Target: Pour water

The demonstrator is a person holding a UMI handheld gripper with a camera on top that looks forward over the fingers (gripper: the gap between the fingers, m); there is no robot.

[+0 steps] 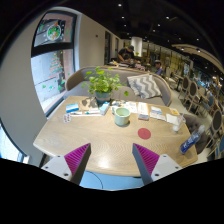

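Your gripper [112, 160]: two dark fingers with magenta pads

You see only the two fingers of your tool rising from below. Each one is a dark, tapering wedge with a bright magenta pad [77, 156] on its inner face, and each pad carries a fine ribbed or hatched texture. The left and right fingers mirror each other in shape. No cables, screws, markings or sleeve show.
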